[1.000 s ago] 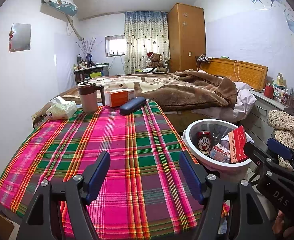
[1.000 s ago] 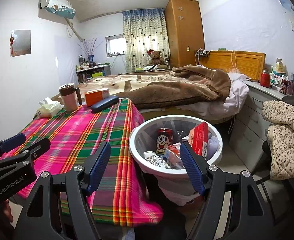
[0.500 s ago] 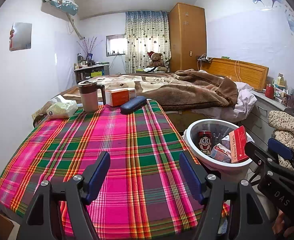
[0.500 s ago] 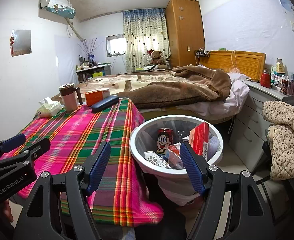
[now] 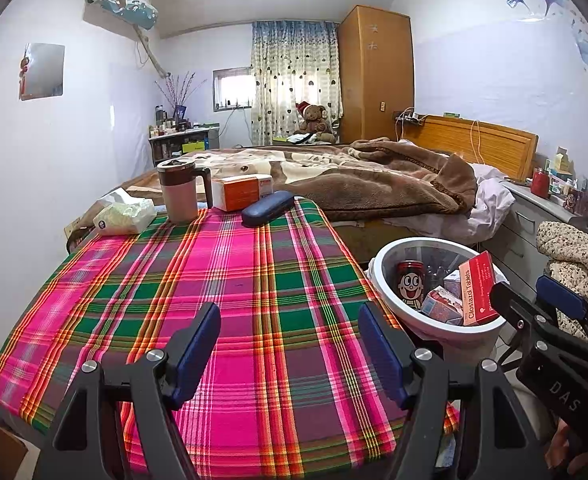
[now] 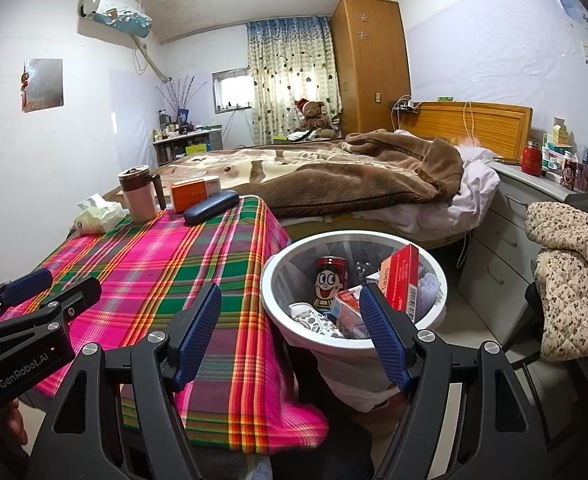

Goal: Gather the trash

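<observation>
Surface cloth [image 5: 229,280]: plaid of pink, green and maroon with orange and yellow lines.
Travel mug [image 5: 178,190]: pale pink body, dark brown band and handle.
Carton [image 5: 241,191]: orange with a white end.
Glasses case [image 5: 267,208]: dark blue.
Tissue pack [image 5: 123,216]: pale green and white.
Waste bin [image 6: 271,280]: white rim.
Drink can [image 6: 331,286]: red, cartoon face.
Tablet box [image 6: 404,280]: red with white print.
Bed blanket [image 5: 374,184]: brown and cream.
Curtain [image 5: 294,80]: cream, blue top, heart-spotted.
Gripper pads [image 5: 197,344]: blue on black frames.
</observation>
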The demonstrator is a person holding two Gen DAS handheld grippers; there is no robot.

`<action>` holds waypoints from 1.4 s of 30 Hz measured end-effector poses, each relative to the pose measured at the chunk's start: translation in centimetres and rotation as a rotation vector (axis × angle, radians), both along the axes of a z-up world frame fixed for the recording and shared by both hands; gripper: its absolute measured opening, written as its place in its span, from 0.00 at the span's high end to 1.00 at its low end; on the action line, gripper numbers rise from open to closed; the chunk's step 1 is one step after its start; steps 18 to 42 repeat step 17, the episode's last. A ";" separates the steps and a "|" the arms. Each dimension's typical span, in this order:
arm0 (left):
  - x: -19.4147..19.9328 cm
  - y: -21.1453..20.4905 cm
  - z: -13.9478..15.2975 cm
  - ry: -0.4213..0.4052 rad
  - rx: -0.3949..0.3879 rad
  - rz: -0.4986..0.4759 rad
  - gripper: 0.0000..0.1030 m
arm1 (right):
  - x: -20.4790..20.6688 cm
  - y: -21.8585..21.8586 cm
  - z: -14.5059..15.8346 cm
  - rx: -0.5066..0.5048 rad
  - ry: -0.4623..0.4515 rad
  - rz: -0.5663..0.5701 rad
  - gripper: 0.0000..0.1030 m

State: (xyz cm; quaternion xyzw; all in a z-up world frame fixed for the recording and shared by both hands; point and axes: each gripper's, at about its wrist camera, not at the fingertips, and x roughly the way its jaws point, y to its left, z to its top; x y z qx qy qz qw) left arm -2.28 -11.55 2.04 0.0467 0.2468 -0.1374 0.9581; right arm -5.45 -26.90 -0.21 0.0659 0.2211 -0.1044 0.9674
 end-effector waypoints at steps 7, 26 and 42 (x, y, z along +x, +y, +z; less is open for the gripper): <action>0.0 0.0 0.0 0.001 -0.003 -0.005 0.31 | 0.0 0.0 0.0 0.000 0.001 0.001 0.29; 0.0 -0.2 -0.3 0.003 -0.002 -0.003 0.31 | 0.0 0.0 0.1 0.000 0.002 0.001 0.29; 0.0 -0.2 -0.3 0.003 -0.002 -0.003 0.31 | 0.0 0.0 0.1 0.000 0.002 0.001 0.29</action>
